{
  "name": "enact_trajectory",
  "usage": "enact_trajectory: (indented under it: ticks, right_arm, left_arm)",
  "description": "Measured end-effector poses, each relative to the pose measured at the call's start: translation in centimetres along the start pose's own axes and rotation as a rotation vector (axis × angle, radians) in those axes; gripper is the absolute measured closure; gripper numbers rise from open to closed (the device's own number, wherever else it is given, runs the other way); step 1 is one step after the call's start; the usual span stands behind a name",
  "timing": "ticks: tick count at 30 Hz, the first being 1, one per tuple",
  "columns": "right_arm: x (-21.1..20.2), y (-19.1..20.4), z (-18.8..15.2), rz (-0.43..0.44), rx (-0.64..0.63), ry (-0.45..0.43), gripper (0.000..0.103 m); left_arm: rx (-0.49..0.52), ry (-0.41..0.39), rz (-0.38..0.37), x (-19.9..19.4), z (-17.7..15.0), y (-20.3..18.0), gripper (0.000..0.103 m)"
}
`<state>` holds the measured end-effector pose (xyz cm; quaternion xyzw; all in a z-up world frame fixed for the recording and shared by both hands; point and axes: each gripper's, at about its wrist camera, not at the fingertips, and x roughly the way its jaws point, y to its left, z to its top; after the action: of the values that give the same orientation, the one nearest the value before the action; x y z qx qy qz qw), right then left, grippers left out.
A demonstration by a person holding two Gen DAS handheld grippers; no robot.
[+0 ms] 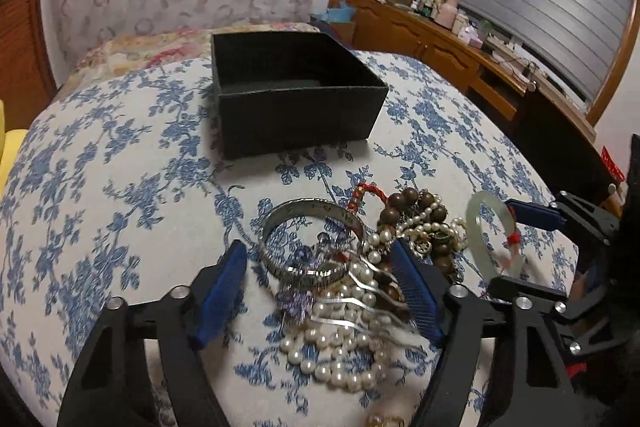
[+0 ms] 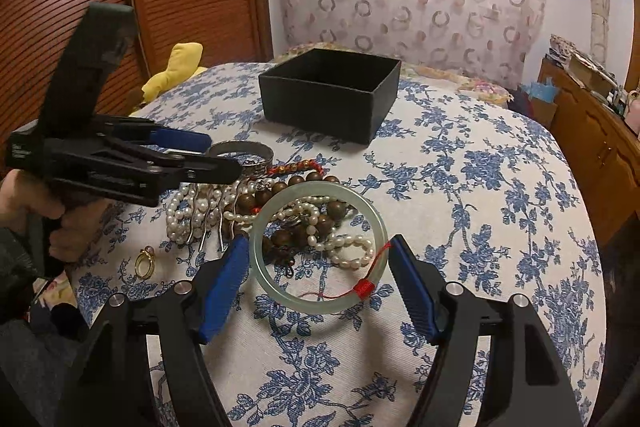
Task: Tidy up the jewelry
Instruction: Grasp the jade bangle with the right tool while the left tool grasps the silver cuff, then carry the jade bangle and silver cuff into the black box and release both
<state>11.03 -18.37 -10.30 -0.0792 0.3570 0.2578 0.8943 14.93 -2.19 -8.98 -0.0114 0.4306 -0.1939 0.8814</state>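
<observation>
The floral tablecloth (image 2: 480,187) is spread over the whole work surface, and every place below is given relative to the black box (image 2: 332,93) standing open on it. The box interior, as far as it is shown in the left wrist view, is seen to be empty, so the task is judged to be at its very start: nothing has yet been sorted into it.

On the near side of the box, well apart from it, all the jewelry is heaped in one tangled pile. The jade bangle (image 2: 320,247), with a red thread tied on it, is laid on the near right of the pile, farthest from the box, partly over the pearl strand (image 2: 348,251) and the dark wooden bead bracelet (image 2: 304,223). The silver bangle (image 1: 312,239) is placed at the pile's edge nearer the box, with a red cord bracelet (image 2: 296,167) just beside it. Silver hair combs (image 2: 208,223) are mixed among pearls on the pile's left, and a gold ring (image 2: 145,263) is set apart, farther left and away from the box.

The right gripper (image 2: 320,279) is held spread wide around the jade bangle, which is not yet pinched. The left gripper (image 1: 320,291) is likewise held spread over the silver bangle and pearls, nothing being grasped. Every piece is judged still to be moved
</observation>
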Motion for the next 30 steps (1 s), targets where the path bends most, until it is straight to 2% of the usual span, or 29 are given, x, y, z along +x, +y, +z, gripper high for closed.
enact_trajectory:
  ticks: [4,8,18,30]
  right_arm:
    - [0.0,0.0,-0.1,0.004,0.006,-0.003,0.029]
    - [0.1,0.2,-0.2,0.010,0.004,-0.001,0.029]
    - [0.0,-0.4,0.4,0.005,0.004,-0.012,0.029]
    - [0.1,-2.1,4.9,-0.012,-0.020,-0.085,0.029]
  left_arm:
    - [0.013,0.006,0.006,0.6,0.4,-0.1,0.036]
    - [0.031,0.017,0.030,1.1,0.6,-0.2,0.046]
    - [0.013,-0.051,0.023,-0.7,1.5,0.7,0.047]
    - [0.034,-0.136,0.069,-1.8,6.9,0.7,0.047]
